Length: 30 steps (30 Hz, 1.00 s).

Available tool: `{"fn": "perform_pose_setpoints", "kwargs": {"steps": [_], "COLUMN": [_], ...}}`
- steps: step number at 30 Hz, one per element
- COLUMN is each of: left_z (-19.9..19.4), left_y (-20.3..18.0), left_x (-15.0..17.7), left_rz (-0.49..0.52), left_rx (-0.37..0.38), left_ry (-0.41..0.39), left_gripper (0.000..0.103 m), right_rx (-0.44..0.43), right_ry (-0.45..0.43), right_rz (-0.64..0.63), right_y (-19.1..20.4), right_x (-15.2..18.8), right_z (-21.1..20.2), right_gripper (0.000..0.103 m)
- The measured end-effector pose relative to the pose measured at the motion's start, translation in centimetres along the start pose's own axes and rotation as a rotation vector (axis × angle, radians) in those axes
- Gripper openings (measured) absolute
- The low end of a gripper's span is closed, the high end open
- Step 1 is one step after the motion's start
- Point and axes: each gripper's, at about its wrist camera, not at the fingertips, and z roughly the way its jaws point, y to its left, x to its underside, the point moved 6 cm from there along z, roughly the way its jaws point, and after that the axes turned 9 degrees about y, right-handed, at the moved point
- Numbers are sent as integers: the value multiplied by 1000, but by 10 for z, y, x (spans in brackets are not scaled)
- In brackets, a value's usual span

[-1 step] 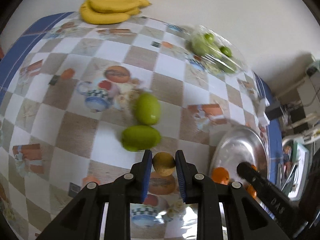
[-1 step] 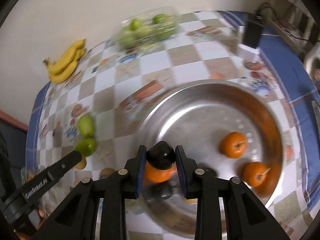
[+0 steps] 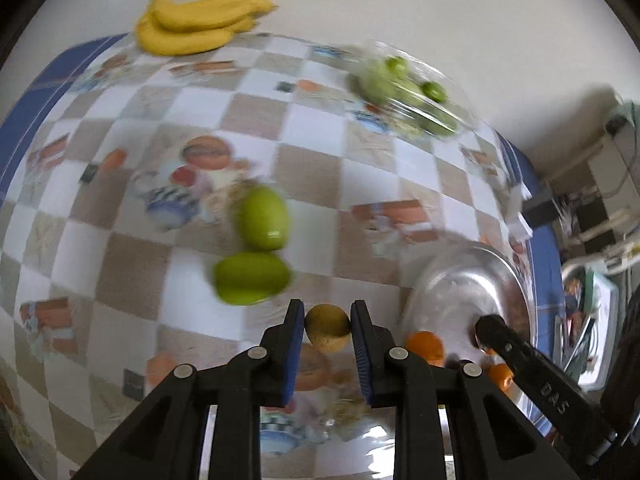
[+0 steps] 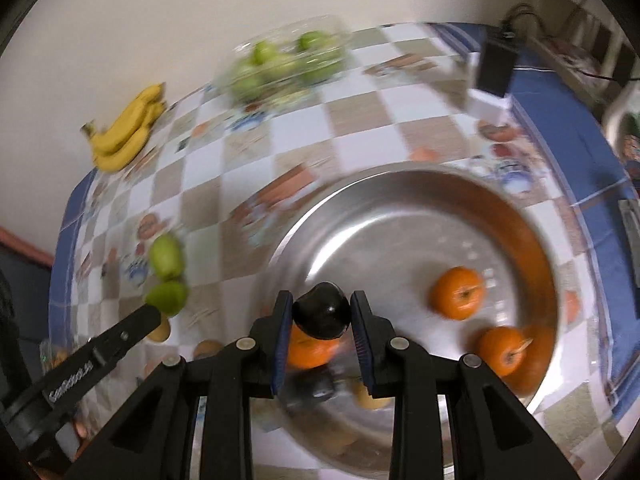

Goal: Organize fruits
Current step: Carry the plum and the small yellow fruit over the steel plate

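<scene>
Worktop [image 4: 360,128] with checkered cloth; steel tray [image 4: 400,192] at 3 o'clock of the left wrist view, holding oranges [image 4: 456,292]. Bananas [image 3: 196,24] at 11 o'clock, two green fruits [image 3: 262,218] mid-cloth. Right gripper [image 4: 322,316] clamps a dark plum [image 4: 322,312] above the tray; left gripper [image 3: 327,326] grips a small brownish fruit [image 3: 327,326] over the cloth. Step looks like loading the tray; next probably calls for lowering the plum, releasing clear of the oranges.

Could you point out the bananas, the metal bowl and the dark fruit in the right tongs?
bananas [image 3: 192,26], left wrist view, middle of the bunch.
metal bowl [image 4: 400,216], right wrist view, bare inner wall.
dark fruit [image 4: 321,311], right wrist view, glossy front.
</scene>
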Motion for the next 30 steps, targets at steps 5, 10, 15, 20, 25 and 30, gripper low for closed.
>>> {"fn": "perform_pose_setpoints", "kwargs": {"steps": [5,10,15,20,25,30], "left_z": [5,20,36,49,60,71], "left_y": [-46,-82,-103,-115,-117,-114], "left_x": [-3,-5,-5,-2,0,2], "left_rz": [107,198,251,287,305,295], "left_rx": [3,-11,-17,-20,-53,-61], "left_ry": [3,22,35,42,44,61], "left_gripper": [26,26,26,26,26,26], "right_rx": [30,40,41,68,73,83], "right_ry": [-31,-51,-46,-44,-50,-33], "right_rz": [43,68,92,85,77,71], "right_y": [-25,-40,-53,-57,-57,-57], "right_x": [-10,-21,-27,-31,-36,-36], "right_z": [-6,-5,3,10,16,25], "right_gripper": [31,31,31,31,31,31]}}
